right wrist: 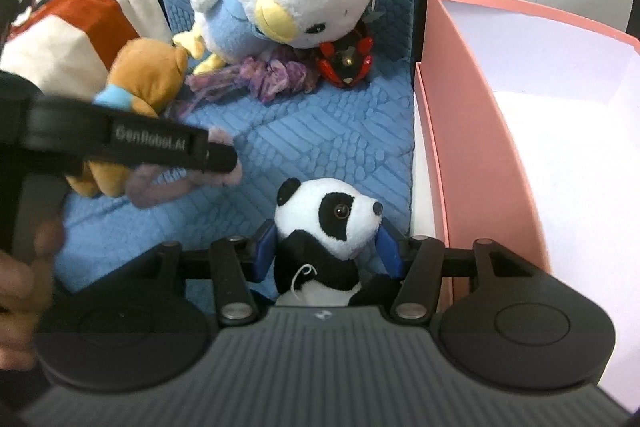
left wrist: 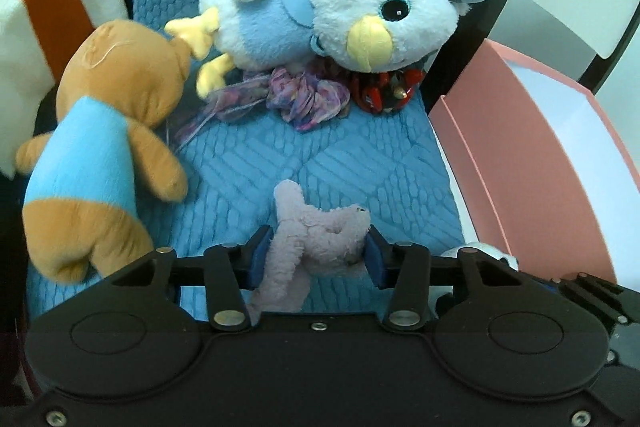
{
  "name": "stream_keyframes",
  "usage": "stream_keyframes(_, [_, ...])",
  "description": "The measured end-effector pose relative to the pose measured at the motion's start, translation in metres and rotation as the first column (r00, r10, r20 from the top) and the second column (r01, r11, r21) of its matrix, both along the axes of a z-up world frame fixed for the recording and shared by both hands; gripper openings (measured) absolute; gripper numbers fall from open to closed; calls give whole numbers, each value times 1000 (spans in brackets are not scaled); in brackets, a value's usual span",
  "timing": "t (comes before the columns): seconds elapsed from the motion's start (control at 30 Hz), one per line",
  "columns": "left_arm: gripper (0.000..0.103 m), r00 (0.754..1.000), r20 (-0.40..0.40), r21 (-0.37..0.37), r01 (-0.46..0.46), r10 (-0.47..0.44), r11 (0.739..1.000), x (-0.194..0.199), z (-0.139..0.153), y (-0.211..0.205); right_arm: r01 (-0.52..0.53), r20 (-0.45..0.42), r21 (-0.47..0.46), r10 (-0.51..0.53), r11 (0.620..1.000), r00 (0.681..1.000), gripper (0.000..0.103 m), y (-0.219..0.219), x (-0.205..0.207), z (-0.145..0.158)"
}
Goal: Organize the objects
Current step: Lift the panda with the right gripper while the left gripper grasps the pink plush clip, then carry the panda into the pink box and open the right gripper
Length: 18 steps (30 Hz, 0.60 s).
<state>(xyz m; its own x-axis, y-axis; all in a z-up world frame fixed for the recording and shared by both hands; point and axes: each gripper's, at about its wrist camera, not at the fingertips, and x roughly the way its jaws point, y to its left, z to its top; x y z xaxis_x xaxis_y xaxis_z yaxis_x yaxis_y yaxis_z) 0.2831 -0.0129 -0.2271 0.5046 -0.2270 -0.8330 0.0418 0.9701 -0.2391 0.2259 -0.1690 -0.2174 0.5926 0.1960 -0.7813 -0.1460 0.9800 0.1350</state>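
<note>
My left gripper (left wrist: 316,251) is shut on a small pink plush toy (left wrist: 312,235) above the blue quilted cushion (left wrist: 320,155). My right gripper (right wrist: 328,247) is shut on a small panda plush (right wrist: 328,219), close to the pink box (right wrist: 480,147) on the right. The left gripper and the pink toy (right wrist: 224,177) also show in the right wrist view at the left. On the cushion lie a large blue-and-white bird plush (left wrist: 340,7), a brown bear plush with a blue shirt (left wrist: 104,147), a purple scarf (left wrist: 296,95) and a red toy (left wrist: 384,91).
The pink box (left wrist: 540,167) stands open with a white inside, right of the cushion. A red-and-white cloth (left wrist: 44,7) lies at the left. A black chair frame (left wrist: 492,11) rises behind the box.
</note>
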Motion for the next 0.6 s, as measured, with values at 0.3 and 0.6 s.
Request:
stream_keyframes(0.3, [45,999,32,-61,-37,39,997,-36,23,5,8,20,48,-9,999,1000,56,-14,-17,38])
stream_keyframes(0.6, [45,993,101,-72,-46,53,996,-56,81,0,23,47,80,-27,997,999,56,-37,-30,85])
